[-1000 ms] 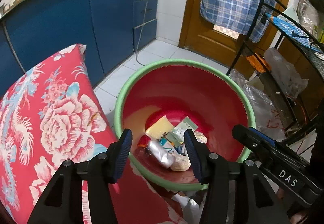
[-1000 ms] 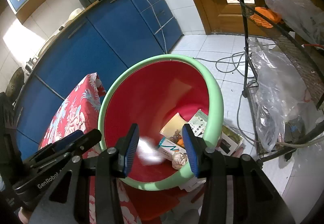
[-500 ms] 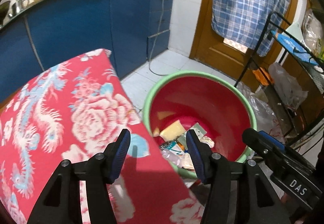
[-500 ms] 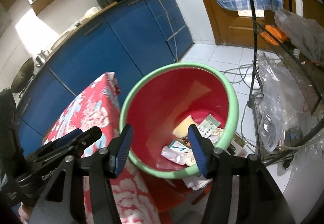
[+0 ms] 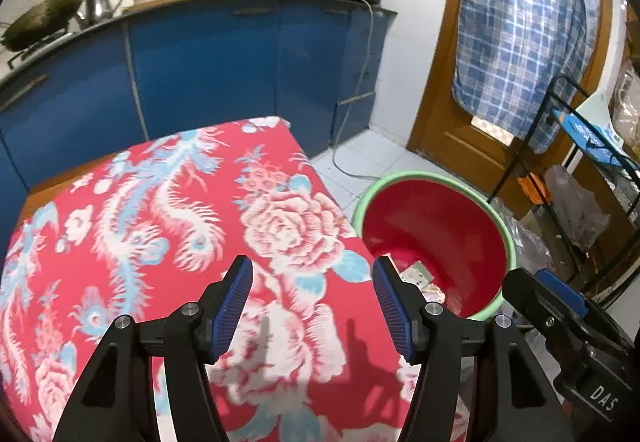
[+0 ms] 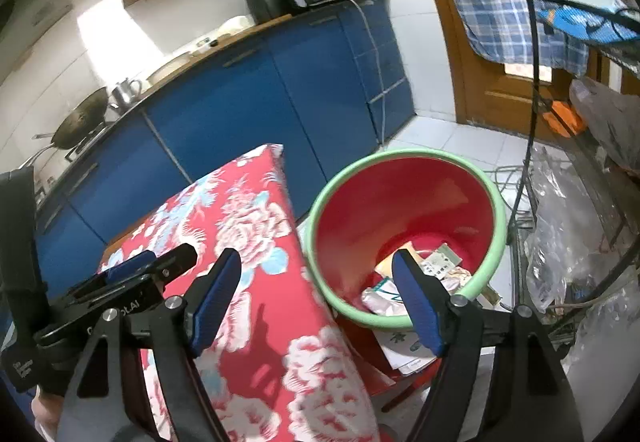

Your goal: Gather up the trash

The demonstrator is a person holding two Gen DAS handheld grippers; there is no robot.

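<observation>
Beside a table draped in a red floral cloth (image 5: pixel 168 226), two handheld grippers hang empty above the table's near edge, angled down toward the red basin (image 6: pixel 404 202) with the green rim that serves as the bin. The left gripper (image 5: pixel 312 306) has its blue pads apart and widening, nothing between them but cloth far below; the right gripper (image 6: pixel 316 298) is spreading wider still, its pads framing the table edge and the basin's near rim without touching either. The collected trash (image 6: pixel 412 274), cartons, wrappers and crumpled paper, lies at the bottom of the basin, which stands on the floor to the right of the table, low enough for scraps to be dropped in. More paper (image 6: pixel 400 350) lies outside, under the basin's near rim. A second ago both grippers were close over the basin, the right one with a pale scrap between its pads; now both sit higher and farther back, the cloth fills the left view, and that scrap is gone from the jaws.
</observation>
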